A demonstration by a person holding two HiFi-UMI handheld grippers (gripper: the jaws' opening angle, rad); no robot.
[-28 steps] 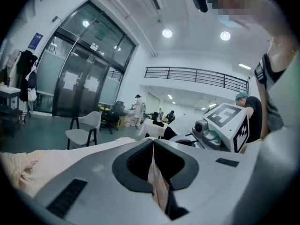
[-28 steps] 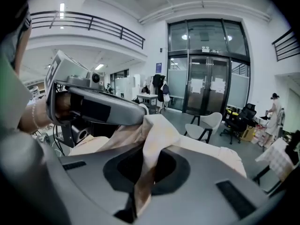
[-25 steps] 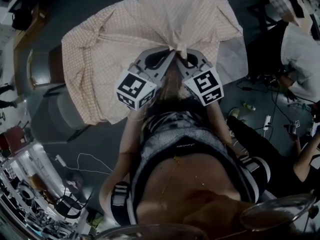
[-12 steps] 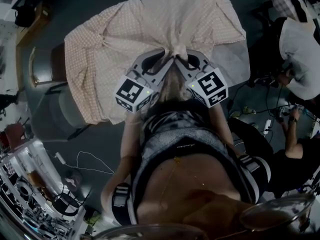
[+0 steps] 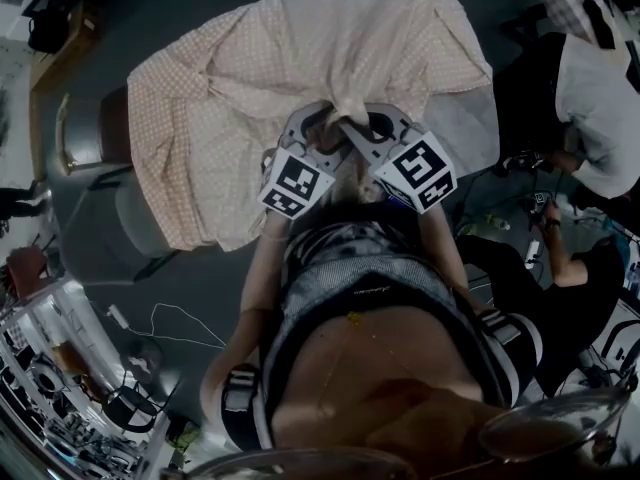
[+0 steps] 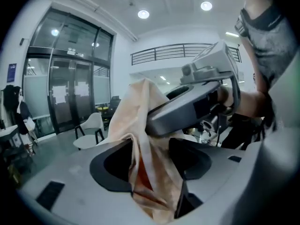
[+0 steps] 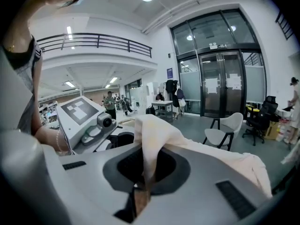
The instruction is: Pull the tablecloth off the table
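Site: an open hall with a dark floor, glazed doors and loose cables; a rectangular table stands directly before the operator.

Nearest the operator, both grippers meet at the middle of the table's near edge, on one gathered peak of the dotted peach tablecloth.

Left gripper: its jaws have just been opening and now stand wide apart. A fold of the cloth hangs loose between them, with neither pad pressing on it (so this side is carrying nothing).

Right gripper: jaws closed tight on a pinched ridge of the cloth, which rises out of the jaws and drapes away over the table.

Beyond the grippers, the tablecloth covers most of the tabletop, rumpled, with creases radiating from the pinch. Its left side hangs over the table's left edge; a grey strip at the right edge appears uncovered.

Further out: a chair beside the table's left edge, and a seated person well off to the right.

Assessment: the task is at an early stage. The cloth is gathered and gripped on one side only; nearly all of it remains to be drawn off.
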